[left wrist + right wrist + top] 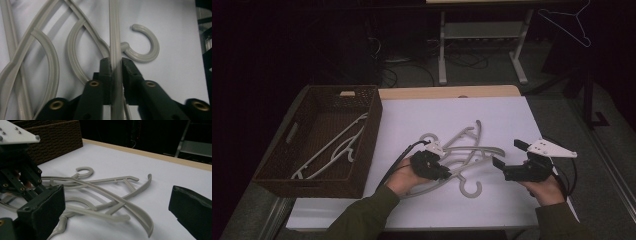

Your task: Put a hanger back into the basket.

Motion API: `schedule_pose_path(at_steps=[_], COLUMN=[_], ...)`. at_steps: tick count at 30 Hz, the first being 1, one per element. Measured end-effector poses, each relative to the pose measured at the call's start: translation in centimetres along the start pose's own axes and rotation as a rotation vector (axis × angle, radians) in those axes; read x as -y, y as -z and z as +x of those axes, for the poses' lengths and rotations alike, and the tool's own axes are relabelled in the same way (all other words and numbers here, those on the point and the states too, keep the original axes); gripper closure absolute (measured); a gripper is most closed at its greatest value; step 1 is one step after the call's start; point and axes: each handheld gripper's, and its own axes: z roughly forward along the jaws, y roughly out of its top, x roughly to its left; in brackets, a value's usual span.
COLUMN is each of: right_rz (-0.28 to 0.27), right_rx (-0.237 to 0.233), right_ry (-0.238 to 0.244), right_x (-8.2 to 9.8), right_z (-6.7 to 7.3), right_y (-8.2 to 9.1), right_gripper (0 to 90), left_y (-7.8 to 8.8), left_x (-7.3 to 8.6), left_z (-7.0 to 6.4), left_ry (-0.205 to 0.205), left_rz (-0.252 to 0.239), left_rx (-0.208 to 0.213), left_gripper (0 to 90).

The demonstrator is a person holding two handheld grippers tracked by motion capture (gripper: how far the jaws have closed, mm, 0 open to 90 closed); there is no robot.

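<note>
The left gripper (116, 65) is clamped on a hanger (114, 30) bar in the tangled pile on the table (507, 112); the right gripper (508, 155) waits beside it, jaws apart. Next, probably lift the hanger free and carry it to the basket (369, 135).

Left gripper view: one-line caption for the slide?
Left gripper with black jaws closed on a grey plastic hanger bar, its hook lying on the white tabletop.

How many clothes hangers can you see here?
About 5: two in the wicker basket, two tangled on the white table, maybe more beneath, and one wire hanger hanging top right.
</note>
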Motion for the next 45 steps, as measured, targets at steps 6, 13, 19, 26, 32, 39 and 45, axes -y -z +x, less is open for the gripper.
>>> schedule_pose_path(at_steps=[6, 13, 19, 26, 32, 39, 45], right_rz=[-0.001, 0.002, 0.009, 0.161, 0.314, 0.426, 0.521], right_rx=[0.001, 0.002, -0.002, -0.088, -0.15, -0.188, -0.205], right_ry=[-0.002, 0.0, 0.004, 0.072, 0.064, 0.09, 0.136], right_x=[0.0, 0.0, 0.0, -1.7, -2.0, -1.9, -1.6], right_z=[0.0, 0.0, 0.0, -1.4, -3.2, -3.2, -3.3], right_y=[0.1, 0.0, -0.1, -1.9, -5.0, -8.6, -11.0], right_gripper=[0.4, 0.4, 0.4, 14.1, 26.2, 35.6, 46.6], left_y=[2.1, 6.2, 6.6, 6.5, 6.6, 6.3, 5.8], left_x=[0.0, 1.5, 3.0, 4.4, 5.3, 5.8, 5.8], left_z=[0.4, 2.7, 4.2, 3.8, 3.6, 4.2, 4.3], left_ry=[0.044, 0.119, 0.19, 0.239, 0.286, 0.294, 0.294], left_rz=[-0.061, -0.1, -0.045, -0.004, 0.007, 0.027, 0.05], left_rx=[-0.01, -0.151, -0.233, -0.273, -0.303, -0.306, -0.294], left_gripper=[64.7, 57.0, 54.3, 54.1, 54.1, 56.5, 64.6])
